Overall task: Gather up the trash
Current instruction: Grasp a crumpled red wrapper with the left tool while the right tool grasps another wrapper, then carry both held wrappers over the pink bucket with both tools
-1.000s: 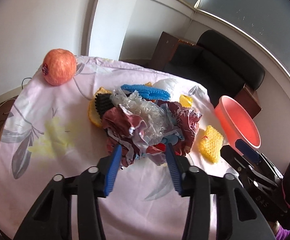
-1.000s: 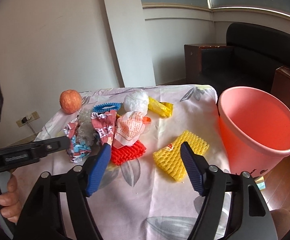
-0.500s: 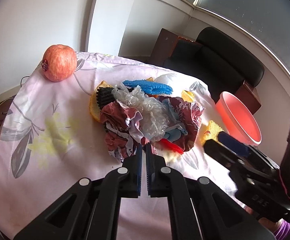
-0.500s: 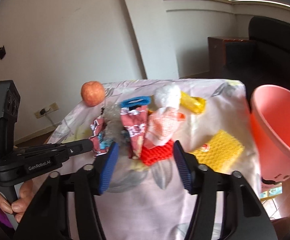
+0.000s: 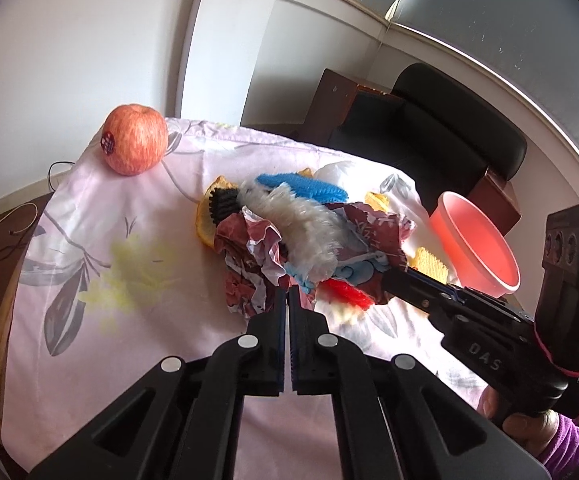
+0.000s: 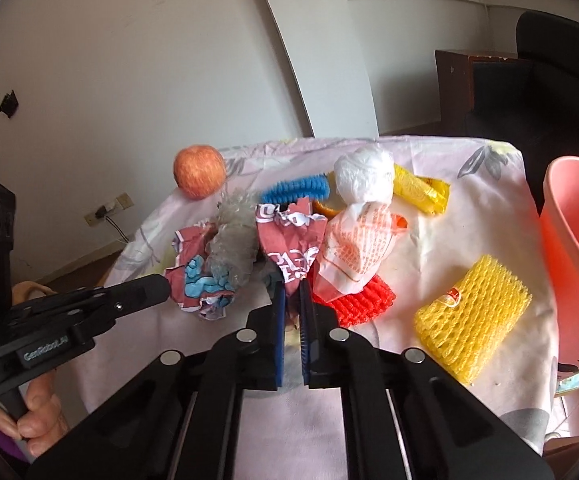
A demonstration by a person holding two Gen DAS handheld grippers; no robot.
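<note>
- Left hand-held gripper (image 5: 288, 300): jaws pressed nearly together on the near edge of the crumpled maroon wrapper (image 5: 249, 264), at about 6 o'clock of the trash pile. It appears clenched on that wrapper, though the bite itself is hidden behind the pads, so I can't be sure how much film is caught.
- Pose, left: it comes in low from 6 o'clock, fingers level with the counter (image 5: 89, 240) and pointing toward 12 o'clock.
- Clear crinkled plastic (image 5: 305, 228) lies across the top of the maroon wrapper; it looks loose and may slide off when lifted.
- Right hand-held gripper (image 6: 292, 300): jaws closed to a narrow gap on the lower tip of a second maroon wrapper (image 6: 291, 244), grasping it at the pile's 6 o'clock side. It points toward 12 o'clock with fingers near level.
- Doing this step well: I'd lift both wrappers slowly and straight up, so the tangled film parts without dragging neighbours such as the red foam net (image 6: 357, 300) or the white printed bag (image 6: 355, 248).
- Pink bin (image 6: 573, 264) stands at 3 o'clock, past the counter edge; carry rightward over the yellow foam net (image 6: 473, 316).
- Apple (image 6: 198, 176) at 10 o'clock is likely not trash; leave it.
</note>
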